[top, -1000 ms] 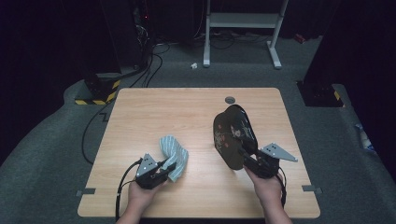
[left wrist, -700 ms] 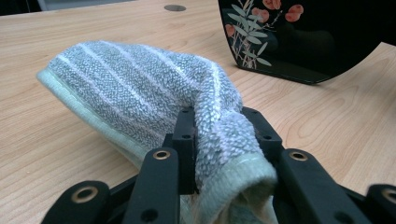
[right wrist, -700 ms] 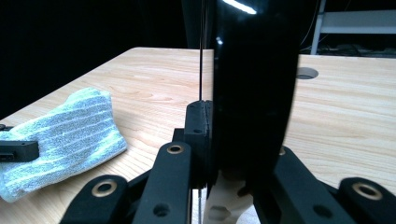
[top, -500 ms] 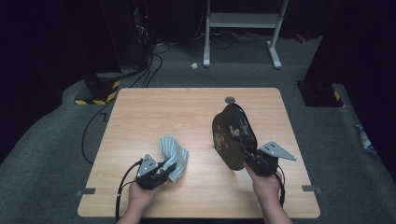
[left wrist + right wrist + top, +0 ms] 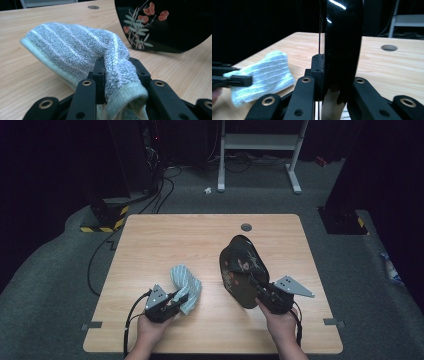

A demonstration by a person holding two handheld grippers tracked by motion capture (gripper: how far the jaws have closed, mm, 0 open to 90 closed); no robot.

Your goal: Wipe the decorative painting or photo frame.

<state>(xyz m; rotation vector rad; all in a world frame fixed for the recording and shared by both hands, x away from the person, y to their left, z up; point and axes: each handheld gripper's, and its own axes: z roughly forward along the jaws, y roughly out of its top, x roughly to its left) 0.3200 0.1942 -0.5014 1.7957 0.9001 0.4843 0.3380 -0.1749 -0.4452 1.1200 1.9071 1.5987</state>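
- While both hands are resting low at the near edge, the wooden counter (image 5: pixel 165 240) is carrying just two loose things, a dark dish and a cloth, and the work looks to be a wipe-down of the dish that is set up but not yet begun.
- Standing on its edge right of centre, the black dish (image 5: pixel 242 270), painted with leaves and red blossoms, is being held up with its rim near or on the wood; as the sole container here, it is holding nothing that I can see.
- Lying left of the dish and clearly apart from it, the pale blue striped cloth (image 5: pixel 186 282) is bunching up, partly lifted off the wood.
- Gripping from the near side, the right tool (image 5: pixel 257 287) is clamping the dish's rim; its jaws have just been closing, with the rim between them in the right gripper view (image 5: pixel 342 62).
- Pinching tightly, the left tool (image 5: pixel 177 299) is clamping a fold of the cloth (image 5: pixel 120 75).
- Judging by this, both grips are done; bringing cloth to dish and rubbing its face are remaining.
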